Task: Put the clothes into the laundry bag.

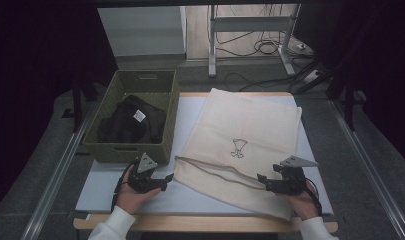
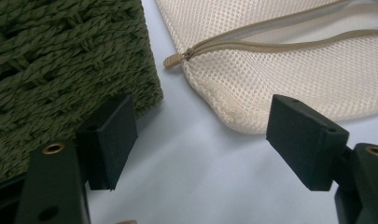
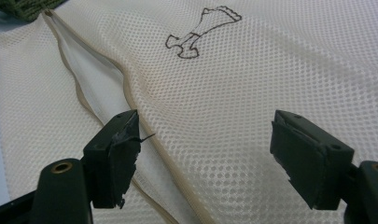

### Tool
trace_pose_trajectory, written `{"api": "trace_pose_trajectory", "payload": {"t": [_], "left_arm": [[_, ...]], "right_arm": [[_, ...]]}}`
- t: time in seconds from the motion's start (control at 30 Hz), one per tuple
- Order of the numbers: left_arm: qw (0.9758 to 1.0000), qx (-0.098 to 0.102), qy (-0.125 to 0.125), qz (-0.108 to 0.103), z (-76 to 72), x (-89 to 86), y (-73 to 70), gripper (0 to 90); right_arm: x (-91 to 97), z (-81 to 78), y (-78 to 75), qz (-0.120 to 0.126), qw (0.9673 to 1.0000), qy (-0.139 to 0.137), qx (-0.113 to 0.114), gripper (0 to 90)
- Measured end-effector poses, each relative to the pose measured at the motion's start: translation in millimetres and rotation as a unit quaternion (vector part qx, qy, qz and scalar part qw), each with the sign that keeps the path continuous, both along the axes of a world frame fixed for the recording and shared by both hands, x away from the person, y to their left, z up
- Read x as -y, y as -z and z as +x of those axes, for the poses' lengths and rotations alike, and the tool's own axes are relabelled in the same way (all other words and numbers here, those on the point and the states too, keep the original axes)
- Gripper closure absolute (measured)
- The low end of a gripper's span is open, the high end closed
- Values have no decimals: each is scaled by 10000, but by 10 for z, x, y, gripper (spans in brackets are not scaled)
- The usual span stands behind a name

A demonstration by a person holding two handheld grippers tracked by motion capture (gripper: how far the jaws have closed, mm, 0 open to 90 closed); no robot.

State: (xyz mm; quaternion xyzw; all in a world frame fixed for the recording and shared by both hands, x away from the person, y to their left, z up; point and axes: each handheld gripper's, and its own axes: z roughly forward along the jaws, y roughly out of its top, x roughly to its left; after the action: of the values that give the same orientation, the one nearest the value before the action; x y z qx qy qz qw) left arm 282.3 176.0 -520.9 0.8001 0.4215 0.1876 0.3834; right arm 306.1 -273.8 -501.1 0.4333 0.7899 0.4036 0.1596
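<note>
1. The mesh laundry bag [image 1: 242,142] lies flat on the table [image 1: 105,192], its zipper [image 3: 126,95] partly open, beside the woven basket [image 1: 106,150].
2. Your left gripper [image 1: 164,178] and right gripper [image 1: 261,178] both stand spread, empty.
3. Judging by this, pinch one zipper edge each and lift the mouth apart.

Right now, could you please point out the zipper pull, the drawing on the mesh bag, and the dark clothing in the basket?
zipper pull [image 2: 172,60], left gripper view, on its tan tip.
drawing [image 3: 199,31], right gripper view, on its outline's middle.
dark clothing [image 1: 132,125], high view, on the fabric's centre.
</note>
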Motion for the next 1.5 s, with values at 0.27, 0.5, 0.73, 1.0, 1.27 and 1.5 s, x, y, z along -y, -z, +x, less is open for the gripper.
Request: {"api": "trace_pose_trajectory", "payload": {"t": [0.27, 0.5, 0.73, 1.0, 1.27, 1.5], "left_arm": [[10000, 21, 40, 60, -5, 36, 7, 244], [10000, -2, -12, 55, 8, 1, 22, 243], [10000, -35, 62, -57, -21, 4, 27, 245], [9999, -29, 130, 4, -28, 69, 33, 245], [9999, -68, 112, 68, -14, 67, 54, 245], [9998, -74, 133, 95, -15, 71, 57, 245]], "right_arm": [[-6, -54, -26, -34, 10000, 58, -2, 272], [-59, -35, -53, -136, 9999, 4, 34, 279], [-136, -30, -117, -269, 9996, 30, 54, 288], [-257, -22, -209, -198, 9997, -113, -111, 288], [-427, 87, -316, -325, 9987, -348, -166, 294], [-542, 179, -352, -423, 9977, -474, -218, 315]]}}
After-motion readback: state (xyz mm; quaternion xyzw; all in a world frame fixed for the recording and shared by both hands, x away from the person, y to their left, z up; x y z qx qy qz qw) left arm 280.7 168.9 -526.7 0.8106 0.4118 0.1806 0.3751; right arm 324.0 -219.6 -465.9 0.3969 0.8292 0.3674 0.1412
